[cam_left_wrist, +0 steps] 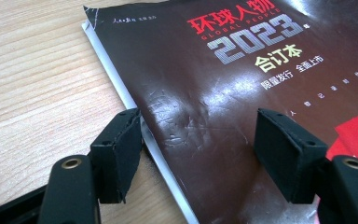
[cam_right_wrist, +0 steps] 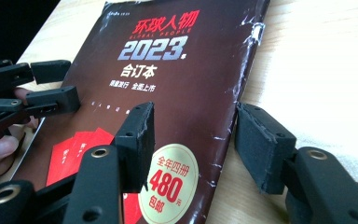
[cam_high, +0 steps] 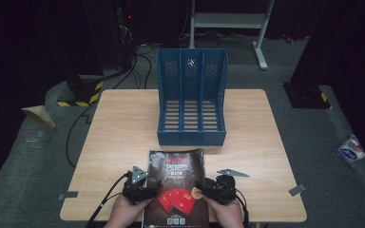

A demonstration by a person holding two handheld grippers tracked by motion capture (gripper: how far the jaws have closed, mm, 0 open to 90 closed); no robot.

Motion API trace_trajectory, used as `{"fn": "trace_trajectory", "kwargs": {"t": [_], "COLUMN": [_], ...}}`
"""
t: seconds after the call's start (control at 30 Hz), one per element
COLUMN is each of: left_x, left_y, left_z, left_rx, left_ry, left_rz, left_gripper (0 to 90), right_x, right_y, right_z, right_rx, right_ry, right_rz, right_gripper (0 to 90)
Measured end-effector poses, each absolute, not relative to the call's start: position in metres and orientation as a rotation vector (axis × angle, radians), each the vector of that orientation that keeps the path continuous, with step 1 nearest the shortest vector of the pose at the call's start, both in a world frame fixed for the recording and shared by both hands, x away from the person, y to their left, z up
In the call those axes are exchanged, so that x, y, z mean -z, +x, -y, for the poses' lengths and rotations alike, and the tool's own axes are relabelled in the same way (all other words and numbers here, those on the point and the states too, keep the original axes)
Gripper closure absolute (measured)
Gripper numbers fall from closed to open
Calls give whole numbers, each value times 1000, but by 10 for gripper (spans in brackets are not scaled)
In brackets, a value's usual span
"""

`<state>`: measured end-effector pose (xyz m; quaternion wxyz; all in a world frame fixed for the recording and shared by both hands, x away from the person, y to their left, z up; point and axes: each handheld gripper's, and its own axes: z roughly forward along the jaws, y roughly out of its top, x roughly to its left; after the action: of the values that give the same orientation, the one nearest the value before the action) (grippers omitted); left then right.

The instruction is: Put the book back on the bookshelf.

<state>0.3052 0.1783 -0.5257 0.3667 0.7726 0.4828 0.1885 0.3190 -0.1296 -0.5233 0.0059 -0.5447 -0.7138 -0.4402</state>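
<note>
Dark walls and a grey floor surround a light wooden table [cam_high: 123, 128] that stands in the middle of the room. Near its front edge, the left gripper [cam_left_wrist: 198, 149] is released: its two black jaws stand wide apart, one over the bare wood and the other over the cover, so the left edge of the magazine [cam_left_wrist: 223, 93] lies between them. From the pictures I cannot tell if a jaw touches the paper. The right gripper [cam_right_wrist: 193, 142] is released too, its jaws spread across the right edge of the magazine [cam_right_wrist: 168, 70], one above the cover near a round sticker [cam_right_wrist: 172, 184] and the other above the table.

In the high view the left gripper [cam_high: 145, 184] and the right gripper [cam_high: 206, 186] sit at the two sides of the magazine [cam_high: 176, 168], and a hand holds each from below. The magazine lies flat on the table, close to the person, with its lower end reaching the front edge. Its cover is dark brown with "2023" in large silver digits and red cards near the bottom.

Behind the magazine, apart from it, a blue file rack [cam_high: 191, 97] with three compartments stands upright. A small grey metal piece [cam_high: 233, 173] lies on the table to the right of the magazine.
</note>
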Motion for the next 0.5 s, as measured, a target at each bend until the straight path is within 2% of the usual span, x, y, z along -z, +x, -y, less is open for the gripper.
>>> {"fn": "trace_trajectory", "kwargs": {"t": [0.1,0.5], "left_x": [526,526], "left_y": [305,305], "left_z": [-178,-178], "left_rx": [-485,-487], "left_ry": [1985,1985], "left_rz": [-1241,-1241], "left_gripper": [329,331], "right_x": [524,522], "right_y": [319,324], "right_z": [130,123], "right_rx": [1373,1367], "right_ry": [-1682,-1661], "right_rz": [2172,2317], "right_gripper": [462,543]}}
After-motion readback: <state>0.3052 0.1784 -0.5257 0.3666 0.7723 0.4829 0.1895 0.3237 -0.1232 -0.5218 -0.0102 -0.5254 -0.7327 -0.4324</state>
